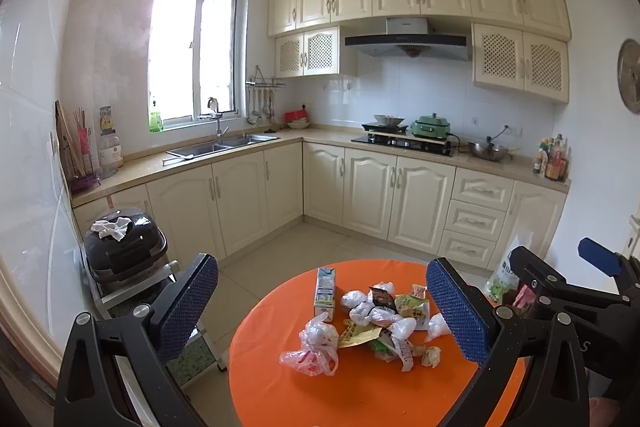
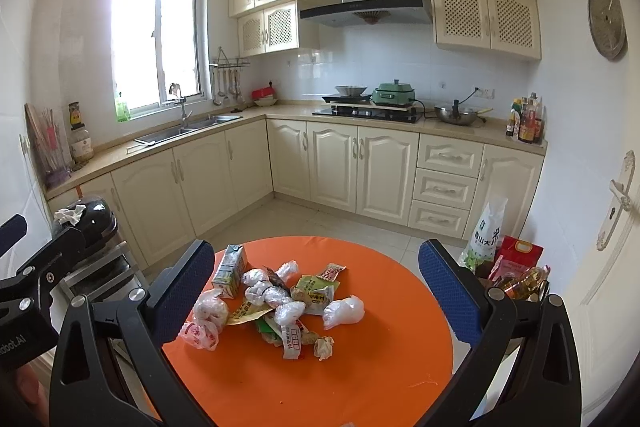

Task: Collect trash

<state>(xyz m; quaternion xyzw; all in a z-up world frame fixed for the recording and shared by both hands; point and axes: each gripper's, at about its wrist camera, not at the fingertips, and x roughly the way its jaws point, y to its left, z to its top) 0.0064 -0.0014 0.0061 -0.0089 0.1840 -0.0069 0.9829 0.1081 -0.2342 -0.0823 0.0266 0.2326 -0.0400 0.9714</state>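
— Above the round orange table (image 1: pixel 280 387), why are both tools hanging back instead of reaching in?

— Neither one is gripping anything. The left gripper (image 1: pixel 320 311) is holding its blue pads wide apart, and the right gripper (image 2: pixel 316 295) is doing the same, so each is likely framing the heap before choosing a piece.

— And the trash?

— The trash pile (image 2: pixel 280 303) is sitting near the middle of the tabletop: knotted white bags, snack wrappers, a paper strip. A milk carton (image 2: pixel 229 270) is standing upright at its far-left edge, and a red-printed plastic bag (image 1: pixel 316 349) is slumping at the near-left side.

— Why that bag matters?

— It is looking like the natural collector, though nothing is confirming that. A black lidded bin (image 1: pixel 124 247) is standing on the floor to the left, a crumpled rag on top, so it may be serving as the destination instead.
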